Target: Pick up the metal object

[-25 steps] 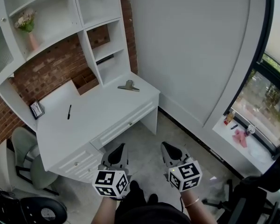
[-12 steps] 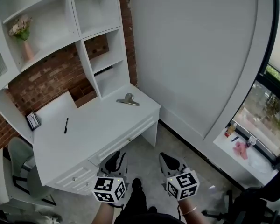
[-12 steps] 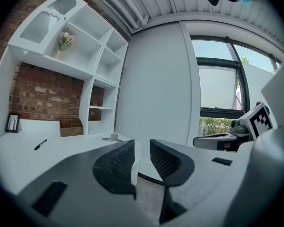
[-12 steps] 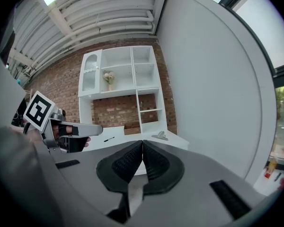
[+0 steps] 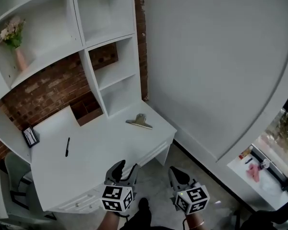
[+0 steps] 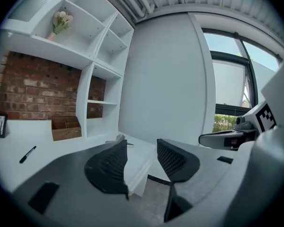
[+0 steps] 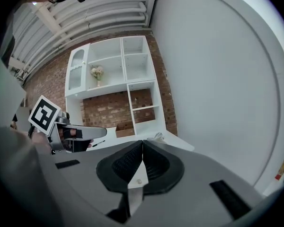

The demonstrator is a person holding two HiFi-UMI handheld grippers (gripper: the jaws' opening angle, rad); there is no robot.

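Note:
The metal object is a large silver binder clip [image 5: 140, 122] lying near the far right end of the white desk [image 5: 93, 150]; it shows small beyond the left jaws as the clip [image 6: 120, 138] and in the right gripper view as the clip [image 7: 156, 137]. My left gripper [image 5: 124, 169] hangs at the desk's near edge, its jaws opening with nothing between them. My right gripper [image 5: 176, 175] is over the floor beside the desk, jaws shut and empty. Both are well short of the clip.
A black pen [image 5: 67, 146] and a small framed clock [image 5: 30, 136] lie on the desk's left part. White shelves [image 5: 110, 61] with a flower vase [image 5: 18, 56] rise behind against a brick wall. A cardboard box [image 6: 66, 129] sits in the lower niche. A curved white wall stands right.
The view has moved in toward the desk and shelves. The left gripper's jaws have parted from shut. Both grippers sit lower in the head view.

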